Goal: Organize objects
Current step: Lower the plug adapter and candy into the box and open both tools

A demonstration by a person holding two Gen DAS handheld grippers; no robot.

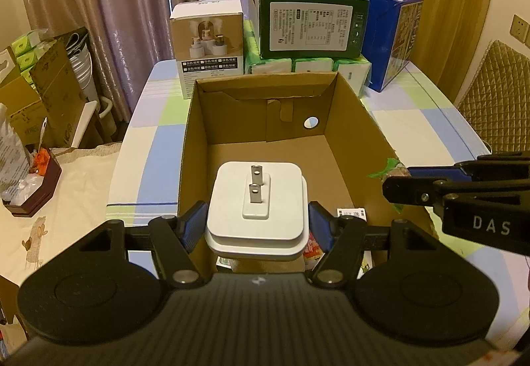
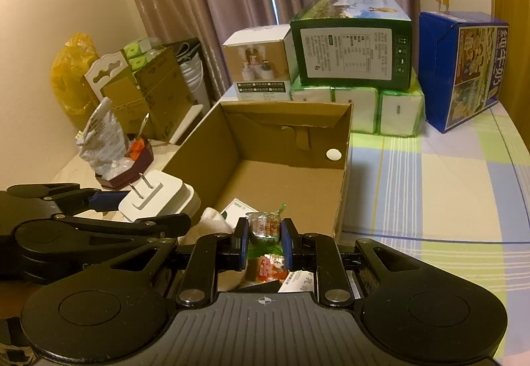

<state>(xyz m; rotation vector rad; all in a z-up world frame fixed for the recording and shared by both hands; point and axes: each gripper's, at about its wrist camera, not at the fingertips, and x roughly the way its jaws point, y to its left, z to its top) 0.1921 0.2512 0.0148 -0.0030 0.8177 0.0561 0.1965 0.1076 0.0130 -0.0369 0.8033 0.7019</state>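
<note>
Left claw (image 1: 256,223): blue pads clamped on the two sides of a white plug adapter (image 1: 256,207), its two metal prongs pointing up and away from the camera. The adapter is held over the near end of the open cardboard box (image 1: 195,134), above the rim; in the right wrist view it sits at the box's near left corner.

Right claw (image 2: 264,235): closed on a small snack packet (image 2: 265,227), clear wrapper with red and green print, pinched between the blue pads. The packet is over the near end of the box, just inside the near wall.

Box contents visible near the front wall: a white card with print (image 2: 237,207) and something white and soft (image 2: 212,222), identity unclear. The far floor of the box is bare cardboard.

The box rests on a bench with a checked cloth (image 2: 430,174). Behind it: a white product carton (image 1: 208,44), a green carton (image 1: 308,18) stacked on tissue packs (image 1: 308,66), and a blue carton (image 1: 394,38).
</note>
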